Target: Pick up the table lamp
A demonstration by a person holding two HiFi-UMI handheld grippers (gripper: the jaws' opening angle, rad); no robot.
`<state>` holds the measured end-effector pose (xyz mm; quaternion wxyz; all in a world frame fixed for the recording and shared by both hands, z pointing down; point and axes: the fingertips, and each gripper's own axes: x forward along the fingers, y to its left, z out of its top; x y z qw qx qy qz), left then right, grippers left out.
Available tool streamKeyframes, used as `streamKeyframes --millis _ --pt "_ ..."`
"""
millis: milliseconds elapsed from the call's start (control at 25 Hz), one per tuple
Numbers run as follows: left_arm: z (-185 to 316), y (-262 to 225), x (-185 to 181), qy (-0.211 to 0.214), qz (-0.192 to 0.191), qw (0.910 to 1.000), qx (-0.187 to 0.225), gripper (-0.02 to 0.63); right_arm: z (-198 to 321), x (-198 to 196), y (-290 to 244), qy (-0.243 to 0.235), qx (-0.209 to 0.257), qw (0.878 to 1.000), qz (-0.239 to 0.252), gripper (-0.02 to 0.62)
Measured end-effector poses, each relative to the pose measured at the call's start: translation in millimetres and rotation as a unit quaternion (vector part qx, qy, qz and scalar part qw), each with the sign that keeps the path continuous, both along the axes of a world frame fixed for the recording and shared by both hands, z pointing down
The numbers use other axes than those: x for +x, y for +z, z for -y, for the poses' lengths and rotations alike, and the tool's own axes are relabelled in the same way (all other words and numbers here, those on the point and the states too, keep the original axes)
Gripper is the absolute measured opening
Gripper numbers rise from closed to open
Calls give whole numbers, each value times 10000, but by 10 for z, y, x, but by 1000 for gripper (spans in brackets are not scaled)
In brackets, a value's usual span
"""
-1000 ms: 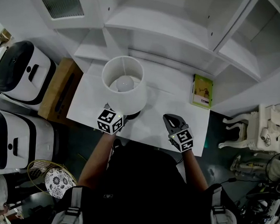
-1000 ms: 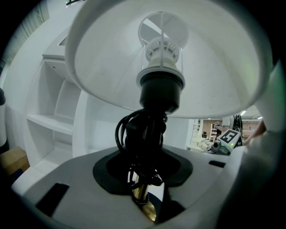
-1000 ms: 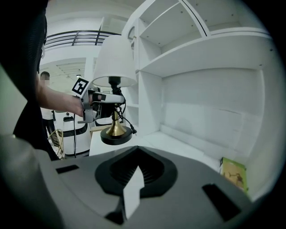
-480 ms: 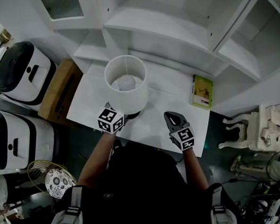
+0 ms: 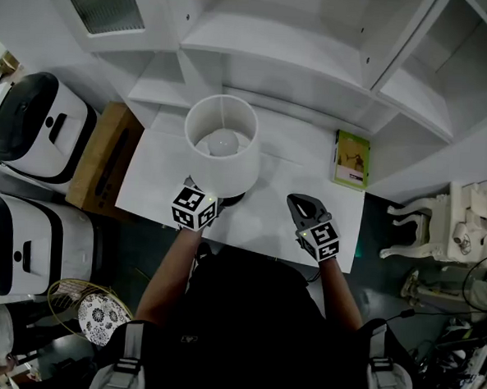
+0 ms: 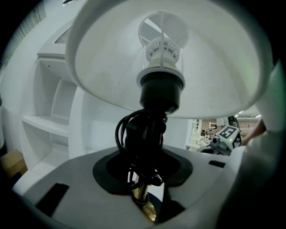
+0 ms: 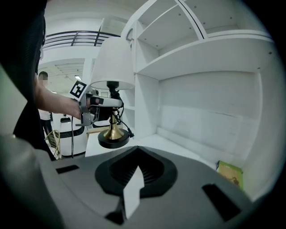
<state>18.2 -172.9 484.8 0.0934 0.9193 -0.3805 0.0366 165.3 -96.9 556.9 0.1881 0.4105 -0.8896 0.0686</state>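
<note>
The table lamp has a white shade, a brass stem wrapped in black cord, and a round black base. My left gripper is shut on the stem just under the cord bundle. In the head view its marker cube sits at the shade's near edge and the jaws are hidden under the shade. Whether the base touches the white table I cannot tell. My right gripper hovers to the lamp's right; its jaws stand slightly apart with nothing between them.
A green book lies at the table's far right corner. White shelves rise behind the table. A wooden side stand and white appliances are to the left. A white ornate chair stands at the right.
The lamp shade has drifted a little to the right and away from me in the head view. The right gripper has barely shifted.
</note>
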Motion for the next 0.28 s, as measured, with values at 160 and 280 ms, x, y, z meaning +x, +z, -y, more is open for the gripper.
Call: streamKeyframes --millis 160,280 --pt "24 -5 22 15 12 10000 5 140 20 17 1 1 -13 10000 -11 6" --pt "33 -11 25 28 14 10000 9 140 31 20 -3 1 -12 10000 -27 6"
